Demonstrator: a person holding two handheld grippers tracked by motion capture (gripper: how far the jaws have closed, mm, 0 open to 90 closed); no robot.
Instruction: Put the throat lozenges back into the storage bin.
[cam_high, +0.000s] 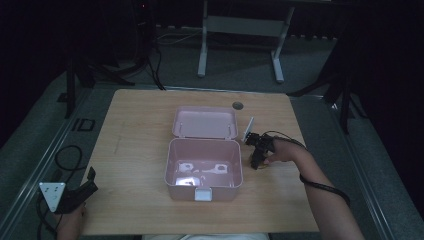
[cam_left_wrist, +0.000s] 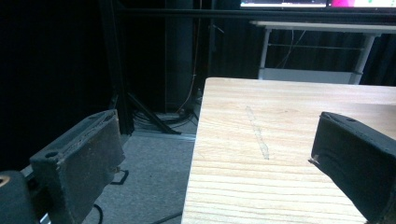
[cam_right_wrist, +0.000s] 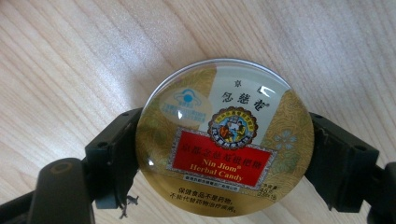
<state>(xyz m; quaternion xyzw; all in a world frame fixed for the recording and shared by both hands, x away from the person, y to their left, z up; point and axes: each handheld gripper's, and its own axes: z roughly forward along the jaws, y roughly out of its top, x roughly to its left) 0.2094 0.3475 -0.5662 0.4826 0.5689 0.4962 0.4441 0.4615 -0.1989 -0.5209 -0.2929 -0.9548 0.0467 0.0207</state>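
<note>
From the high view, the right claw (cam_high: 256, 159) points down at the counter (cam_high: 135, 145) just right of the open pink box (cam_high: 204, 189), while the left claw (cam_high: 86, 186) rests at the near-left corner. The left gripper view shows its jaws wide apart over the counter's edge. In the right gripper view, the jaws are clamped on either side of a round candy tin (cam_right_wrist: 225, 140), label up, over the wood

The round gold metal candy tin (cam_right_wrist: 224, 140) has a domed, glossy lid with a red label reading "Nin Jiom Herbal Candy", a cream band with Chinese characters above it, and a small emblem at the centre. It lies flat, lid up, on the light wooden surface (cam_right_wrist: 70, 70), just right of the open pink plastic box (cam_high: 204, 167).
</note>
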